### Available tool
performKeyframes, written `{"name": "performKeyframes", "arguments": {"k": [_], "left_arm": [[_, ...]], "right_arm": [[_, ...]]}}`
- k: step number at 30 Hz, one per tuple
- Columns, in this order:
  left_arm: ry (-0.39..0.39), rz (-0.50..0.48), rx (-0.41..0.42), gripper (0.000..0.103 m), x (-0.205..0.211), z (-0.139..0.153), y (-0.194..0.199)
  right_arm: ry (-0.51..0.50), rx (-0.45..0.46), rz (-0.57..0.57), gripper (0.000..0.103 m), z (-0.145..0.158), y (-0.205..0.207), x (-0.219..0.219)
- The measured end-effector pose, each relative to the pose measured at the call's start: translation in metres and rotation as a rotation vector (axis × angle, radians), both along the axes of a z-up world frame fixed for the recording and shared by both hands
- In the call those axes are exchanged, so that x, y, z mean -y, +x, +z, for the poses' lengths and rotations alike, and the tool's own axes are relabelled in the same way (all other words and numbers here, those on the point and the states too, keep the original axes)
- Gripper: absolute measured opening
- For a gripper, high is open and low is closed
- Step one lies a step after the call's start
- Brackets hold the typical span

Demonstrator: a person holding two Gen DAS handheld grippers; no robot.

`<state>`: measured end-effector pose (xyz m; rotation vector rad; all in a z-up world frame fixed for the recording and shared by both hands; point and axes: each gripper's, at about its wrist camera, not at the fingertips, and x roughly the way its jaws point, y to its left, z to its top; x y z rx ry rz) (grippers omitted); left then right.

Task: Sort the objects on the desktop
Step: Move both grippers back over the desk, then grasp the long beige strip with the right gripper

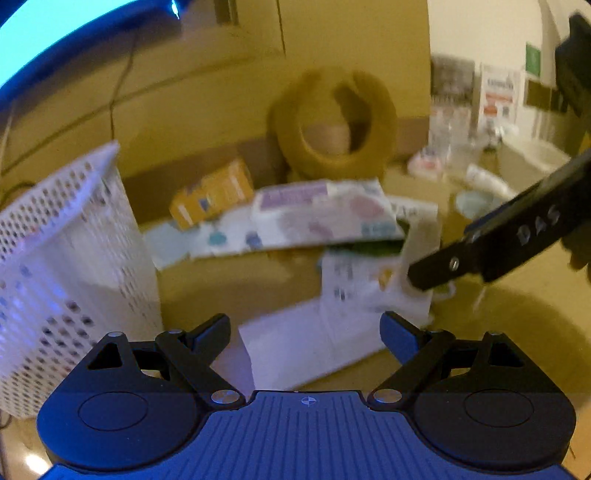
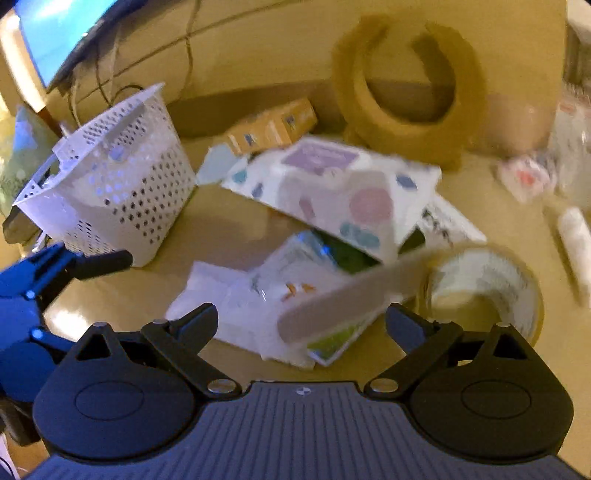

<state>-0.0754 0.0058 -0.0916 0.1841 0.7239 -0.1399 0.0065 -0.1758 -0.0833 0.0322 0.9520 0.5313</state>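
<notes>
A white perforated basket (image 1: pixel 70 258) (image 2: pixel 114 184) stands at the left of the desk. A heap of white paper packets and leaflets (image 1: pixel 325 218) (image 2: pixel 332 192) lies in the middle, with an orange box (image 1: pixel 214 192) (image 2: pixel 273 125) behind it. A long beige strip (image 2: pixel 354 291) lies across the heap. A clear tape roll (image 2: pixel 484 284) sits to the right. My left gripper (image 1: pixel 306 332) is open above white sheets (image 1: pixel 295 343). My right gripper (image 2: pixel 301 325) is open over the heap and also shows in the left wrist view (image 1: pixel 491 240).
A big brown ring-shaped cushion (image 1: pixel 332 122) (image 2: pixel 410 85) leans on the back wall. A monitor (image 2: pixel 55 33) stands at the far left with cables behind the basket. Small packets and a white tube (image 2: pixel 576 240) lie at the right.
</notes>
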Motion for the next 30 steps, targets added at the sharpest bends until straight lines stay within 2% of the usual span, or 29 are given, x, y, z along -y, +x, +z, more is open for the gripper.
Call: {"name": "performKeyframes", "arguments": {"k": [2,6,14,17,20,22,24,28,30], "left_arm": [[0.002,-0.005,-0.015,0.094,0.002,-0.011,0.002],[0.054,-0.039,-0.024,0.094,0.012,-0.026,0.010],[0.078,-0.083,-0.013,0.094,0.021,-0.033,0.029],[0.075,-0.087,-0.014,0.094,0.022,-0.033,0.035],[0.068,-0.093,-0.008,0.094,0.022,-0.033,0.040],[0.064,-0.102,-0.011,0.094,0.023,-0.034,0.044],[0.064,-0.113,-0.009,0.094,0.024,-0.034,0.046],[0.058,-0.135,-0.013,0.094,0.025,-0.034,0.050],[0.059,-0.150,-0.014,0.094,0.026,-0.035,0.050]], "right_arm": [[0.010,-0.026,-0.011,0.098,-0.009,0.002,0.000],[0.088,-0.101,-0.059,0.098,-0.021,0.011,0.001],[0.110,-0.068,-0.160,0.099,-0.025,0.036,-0.005],[0.169,-0.064,-0.207,0.098,-0.024,0.043,-0.003],[0.268,-0.115,-0.210,0.094,-0.028,0.040,0.003],[0.236,-0.114,-0.219,0.089,-0.031,0.036,0.003],[0.194,-0.106,-0.254,0.089,-0.033,0.037,0.007],[0.220,-0.185,-0.377,0.089,-0.041,0.047,0.022],[0.246,-0.197,-0.388,0.089,-0.042,0.047,0.025]]}}
